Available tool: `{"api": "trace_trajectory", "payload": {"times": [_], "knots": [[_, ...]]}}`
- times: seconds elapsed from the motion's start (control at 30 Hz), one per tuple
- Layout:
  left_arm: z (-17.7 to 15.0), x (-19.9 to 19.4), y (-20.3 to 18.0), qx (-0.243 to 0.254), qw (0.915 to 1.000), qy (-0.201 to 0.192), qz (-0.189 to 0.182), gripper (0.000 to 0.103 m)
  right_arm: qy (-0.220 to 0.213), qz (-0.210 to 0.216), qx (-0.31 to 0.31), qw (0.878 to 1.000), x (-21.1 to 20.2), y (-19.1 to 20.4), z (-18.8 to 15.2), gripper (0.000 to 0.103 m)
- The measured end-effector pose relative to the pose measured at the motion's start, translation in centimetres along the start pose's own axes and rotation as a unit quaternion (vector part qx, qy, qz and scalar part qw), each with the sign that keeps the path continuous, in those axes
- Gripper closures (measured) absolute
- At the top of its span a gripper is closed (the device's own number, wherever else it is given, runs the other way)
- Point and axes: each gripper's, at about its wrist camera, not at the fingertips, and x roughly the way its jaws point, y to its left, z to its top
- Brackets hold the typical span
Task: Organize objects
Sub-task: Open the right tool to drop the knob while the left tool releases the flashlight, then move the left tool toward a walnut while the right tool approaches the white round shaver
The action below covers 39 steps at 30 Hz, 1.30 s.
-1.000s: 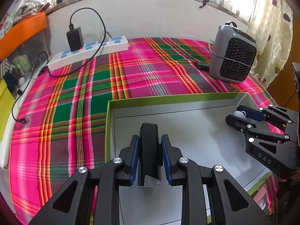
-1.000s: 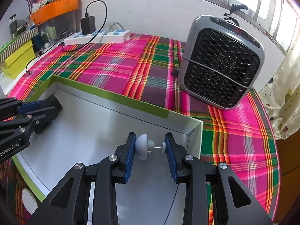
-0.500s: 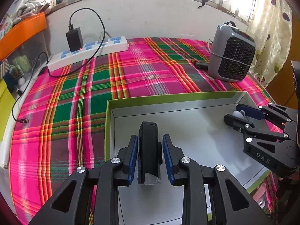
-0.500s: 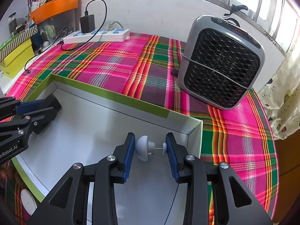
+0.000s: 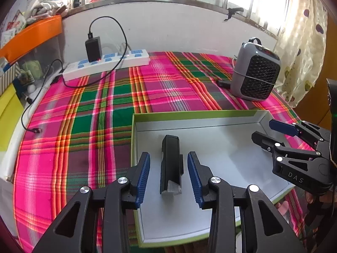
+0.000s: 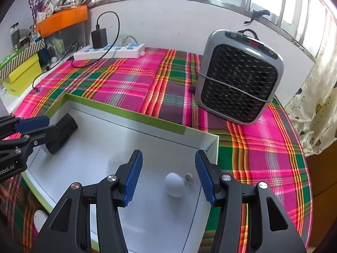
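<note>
Left gripper: lower centre of the left wrist frame, jaws spread wide, blue pads clear of anything. Between the pads, touching neither, lay a black device, flat on the floor of the tray, its clear-tipped end toward the camera. In the right wrist frame the same gripper entered at the left edge, the device just beyond its tips.

Right gripper: lower centre of the right wrist frame, jaws likewise wide and holding nothing. Between the pads, apart from both, rested a white knob on the tray floor, near the tray's right-hand wall; a small white piece lay just beside it. In the left wrist frame this gripper came in from the right edge, over the tray's far right corner.

Tray: shallow, white inside, green rim, on a plaid cloth of pink, green and orange.

Heater: grey, black grille, upright on the cloth beyond the tray, upper right of the right wrist frame.

Power strip: white, blue sockets, upper left of the left wrist frame by the wall, a black adapter plugged in, its cable looping over the cloth.

Yellow box: left edge of the right wrist frame, off the cloth.
</note>
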Motion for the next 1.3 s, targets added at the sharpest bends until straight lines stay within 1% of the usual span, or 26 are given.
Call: {"api": "trace_trajectory", "payload": {"times": [0.47, 0.9, 1.13, 1.3], "knots": [[-1.8, -3.5, 0.3, -0.012, 0.9997, -0.021, 0.001, 0.067, -0.022, 0.001, 0.019, 1.000, -3.4, 0.2, -1.5, 0.050], [-4.7, -6.6, 0.9, -0.034, 0.9986, -0.039, -0.006, 0.067, -0.039, 0.008, 0.034, 0.999, -6.7, 0.4, -4.2, 0.050], [-7.0, -7.4, 1.5, -0.044, 0.9984, -0.032, -0.012, 0.066, -0.044, 0.013, 0.038, 0.998, -8.3, 0.6, -6.4, 0.050], [-8.4, -7.4, 1.8, -0.056, 0.9979, -0.024, -0.021, 0.066, -0.035, 0.023, 0.047, 0.998, -8.7, 0.8, -8.3, 0.050]]}}
